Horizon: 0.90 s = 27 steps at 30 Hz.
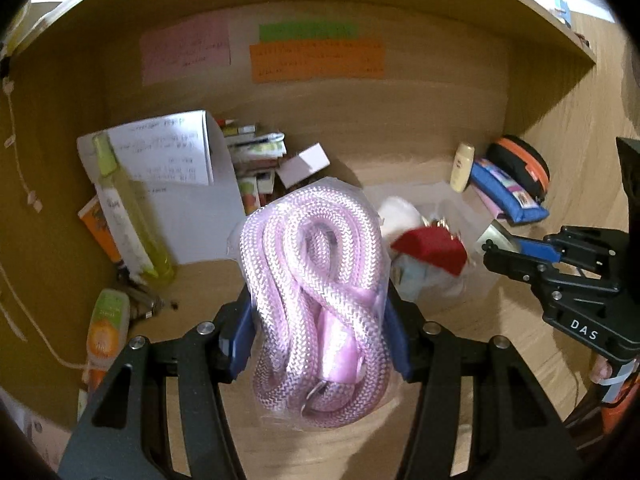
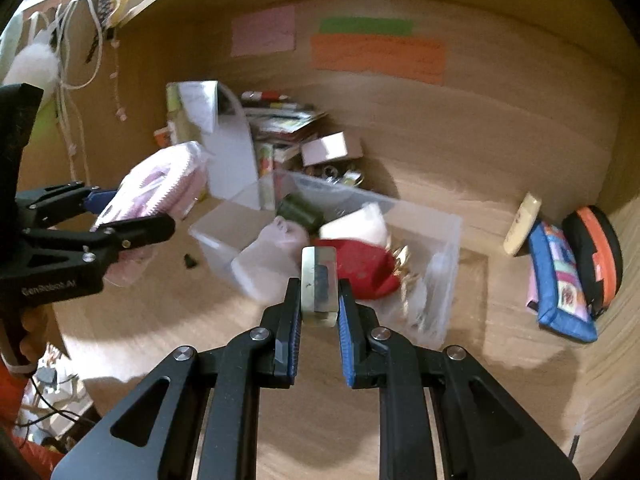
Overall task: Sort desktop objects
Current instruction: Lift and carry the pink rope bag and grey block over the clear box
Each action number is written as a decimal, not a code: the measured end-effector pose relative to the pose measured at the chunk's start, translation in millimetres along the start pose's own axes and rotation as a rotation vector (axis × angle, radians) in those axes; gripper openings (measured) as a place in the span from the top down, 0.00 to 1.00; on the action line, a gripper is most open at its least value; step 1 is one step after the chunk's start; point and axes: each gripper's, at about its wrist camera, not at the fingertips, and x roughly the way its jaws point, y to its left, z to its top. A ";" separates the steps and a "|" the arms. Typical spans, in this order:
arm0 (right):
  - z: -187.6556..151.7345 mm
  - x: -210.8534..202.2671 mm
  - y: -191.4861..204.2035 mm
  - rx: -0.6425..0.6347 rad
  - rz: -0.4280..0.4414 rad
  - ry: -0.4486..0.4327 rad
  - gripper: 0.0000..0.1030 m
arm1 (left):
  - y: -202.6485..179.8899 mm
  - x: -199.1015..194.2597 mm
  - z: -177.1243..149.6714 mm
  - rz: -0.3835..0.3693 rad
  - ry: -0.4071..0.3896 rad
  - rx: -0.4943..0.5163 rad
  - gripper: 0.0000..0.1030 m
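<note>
My left gripper (image 1: 320, 320) is shut on a coil of pink braided rope (image 1: 316, 280) sealed in a clear bag, held up above the wooden desk. In the right wrist view the left gripper (image 2: 132, 216) and the pink rope (image 2: 160, 184) appear at the left. My right gripper (image 2: 320, 296) is shut on a small flat pale case (image 2: 318, 280) with a dark inside, held over the near side of a clear plastic bin (image 2: 440, 220). The bin holds a red pouch (image 2: 360, 264), white soft items and a dark roll (image 2: 298, 210). The right gripper (image 1: 504, 242) also shows from the left wrist.
A blue pencil case (image 2: 560, 280), a black-and-orange round case (image 2: 596, 252) and a cream bottle (image 2: 522, 224) lie at the right. Papers (image 1: 168, 152), stacked books (image 1: 256, 152), a yellow-green bottle (image 1: 128, 208) and an orange tube (image 1: 106, 328) crowd the left. Coloured notes hang on the back wall.
</note>
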 end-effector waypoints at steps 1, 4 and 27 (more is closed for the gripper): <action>3.7 1.4 -3.2 0.007 -0.008 -0.003 0.86 | 2.4 2.4 5.0 -0.012 0.000 -0.004 0.46; 10.6 4.4 -12.5 0.026 -0.018 -0.007 0.86 | 5.0 8.3 16.5 -0.032 -0.003 -0.008 0.46; 34.2 81.3 -66.4 0.088 -0.123 0.046 0.86 | -17.4 119.6 53.4 -0.173 0.149 -0.030 0.46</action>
